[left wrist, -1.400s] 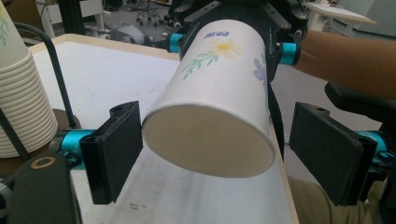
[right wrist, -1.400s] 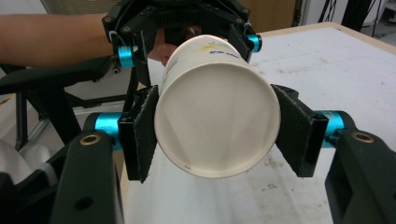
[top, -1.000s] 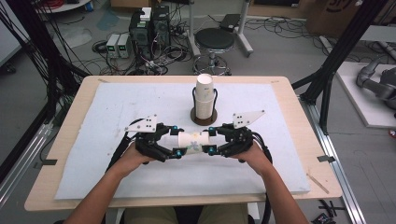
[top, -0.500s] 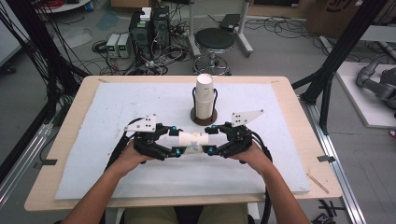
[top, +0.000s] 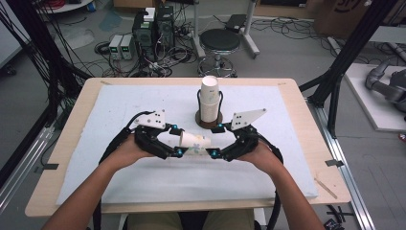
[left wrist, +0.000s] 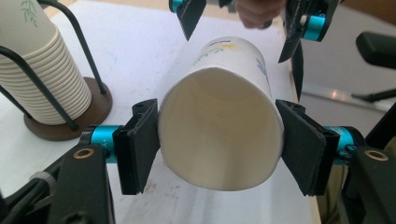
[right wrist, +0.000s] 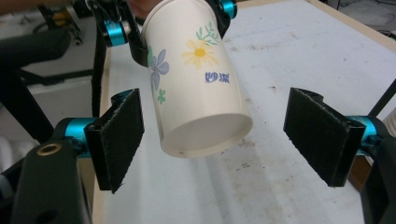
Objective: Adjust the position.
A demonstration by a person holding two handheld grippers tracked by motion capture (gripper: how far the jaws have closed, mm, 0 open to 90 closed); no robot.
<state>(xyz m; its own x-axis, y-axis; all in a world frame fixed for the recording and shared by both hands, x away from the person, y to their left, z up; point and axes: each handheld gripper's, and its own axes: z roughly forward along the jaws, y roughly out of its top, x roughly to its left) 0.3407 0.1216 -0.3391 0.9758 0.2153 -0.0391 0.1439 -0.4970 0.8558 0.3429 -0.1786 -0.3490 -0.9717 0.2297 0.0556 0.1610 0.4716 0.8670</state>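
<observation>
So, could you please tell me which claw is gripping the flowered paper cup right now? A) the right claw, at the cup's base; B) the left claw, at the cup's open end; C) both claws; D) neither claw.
B: the left claw presses on the paper cup at its mouth, while the right claw stands open around the base.

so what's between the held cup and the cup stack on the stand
Only bare white mat: in the high view the paper cup in the left gripper sits apart from the cup stack.
</observation>
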